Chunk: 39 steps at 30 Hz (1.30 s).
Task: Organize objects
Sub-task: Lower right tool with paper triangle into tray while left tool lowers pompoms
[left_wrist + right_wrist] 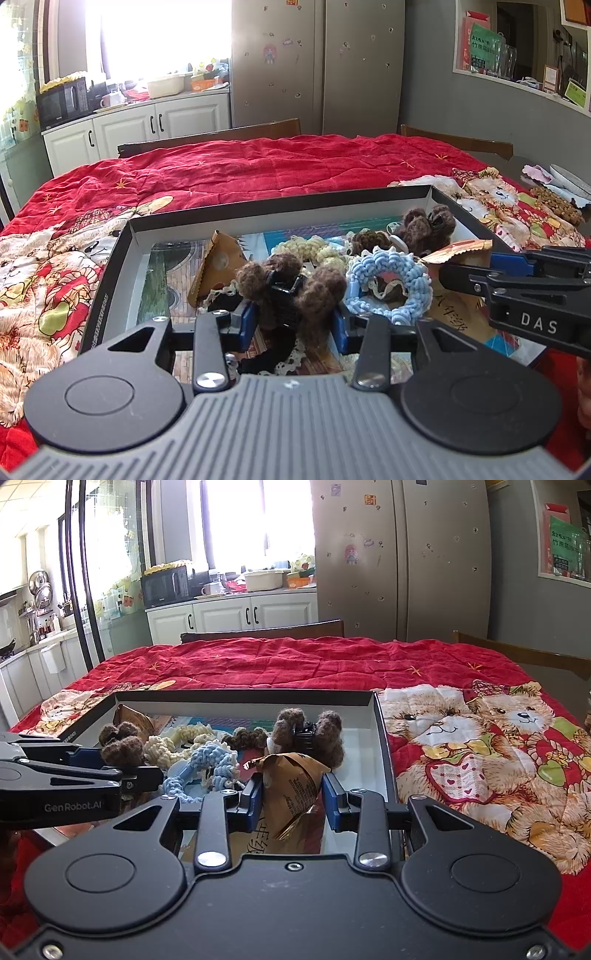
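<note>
A shallow black box (280, 205) with white inner walls lies on the red quilt and holds hair accessories. My left gripper (292, 322) is shut on a brown fuzzy claw clip (288, 288), low over the box's near part. My right gripper (293, 801) is shut on a crumpled brown paper packet (291, 786), also over the box. In the box lie a light blue crocheted scrunchie (388, 284), a cream one (314, 247), a second brown fuzzy clip (310, 734) and another brown packet (218, 266). The two grippers stand side by side, close together.
The red quilt (295, 661) with teddy bear prints covers the whole table. Two wooden chair backs (258, 131) stand at its far edge. Plates and small items (565, 177) sit at the table's right end. Kitchen cabinets and a fridge are behind.
</note>
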Each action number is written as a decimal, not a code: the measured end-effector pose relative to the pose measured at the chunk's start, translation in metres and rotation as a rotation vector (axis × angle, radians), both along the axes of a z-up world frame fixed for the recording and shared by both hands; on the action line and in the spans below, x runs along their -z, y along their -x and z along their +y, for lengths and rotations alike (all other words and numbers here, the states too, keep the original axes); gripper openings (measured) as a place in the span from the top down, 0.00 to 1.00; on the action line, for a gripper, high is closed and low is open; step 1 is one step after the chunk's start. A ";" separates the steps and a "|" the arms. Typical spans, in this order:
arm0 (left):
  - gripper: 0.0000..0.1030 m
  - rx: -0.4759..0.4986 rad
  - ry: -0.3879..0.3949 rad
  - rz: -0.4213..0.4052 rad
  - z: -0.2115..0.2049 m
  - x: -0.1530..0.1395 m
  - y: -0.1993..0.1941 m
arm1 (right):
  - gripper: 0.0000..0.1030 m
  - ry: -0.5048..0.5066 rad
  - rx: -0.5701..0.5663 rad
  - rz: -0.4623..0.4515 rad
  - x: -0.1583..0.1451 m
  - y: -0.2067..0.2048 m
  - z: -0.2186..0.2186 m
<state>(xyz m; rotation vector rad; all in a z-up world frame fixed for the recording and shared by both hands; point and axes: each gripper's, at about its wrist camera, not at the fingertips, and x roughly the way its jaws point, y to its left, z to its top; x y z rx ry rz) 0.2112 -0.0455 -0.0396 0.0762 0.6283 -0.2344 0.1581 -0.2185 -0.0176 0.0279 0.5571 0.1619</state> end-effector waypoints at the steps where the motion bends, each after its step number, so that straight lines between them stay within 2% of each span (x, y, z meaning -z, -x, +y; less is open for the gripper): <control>1: 0.55 0.000 0.001 0.000 0.000 0.000 0.000 | 0.69 0.000 -0.001 0.001 0.000 0.000 0.000; 27: 0.52 -0.002 -0.006 0.012 0.000 0.004 -0.001 | 0.68 0.031 -0.017 0.015 0.005 -0.003 0.005; 39: 0.47 -0.006 -0.005 0.016 0.000 0.006 -0.001 | 0.67 0.034 -0.020 0.017 0.005 -0.003 0.006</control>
